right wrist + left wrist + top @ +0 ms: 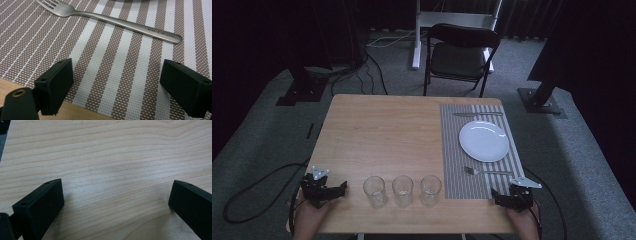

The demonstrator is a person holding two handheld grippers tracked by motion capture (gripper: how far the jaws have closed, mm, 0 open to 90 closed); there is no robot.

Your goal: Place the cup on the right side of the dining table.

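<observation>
The right claw [116, 82] sits low over the near edge of the striped placemat [120, 75], its 2 black jaws spread wide with nothing between them. The left claw [116, 202] is likewise released, jaws far apart over bare wood, grasping nothing.

Just ahead of the right claw lies the fork [112, 21], flat on the placemat. In the right gripper view its long axis runs across the claw's line of sight, tines toward the upper left, handle end toward the right, a little beyond the jaw tips and apart from them.

In the high view the fork [487, 171] lies just beyond the right claw [507, 197], its tines pointing toward the 3 glasses [402, 190], which stand in a row between the 2 claws. Past the fork sits the white plate [484, 141], then a knife [477, 114]. The wooden counter [382, 135] stands on grey carpet, a black chair [459, 55] beyond its far edge in a dim room.
</observation>
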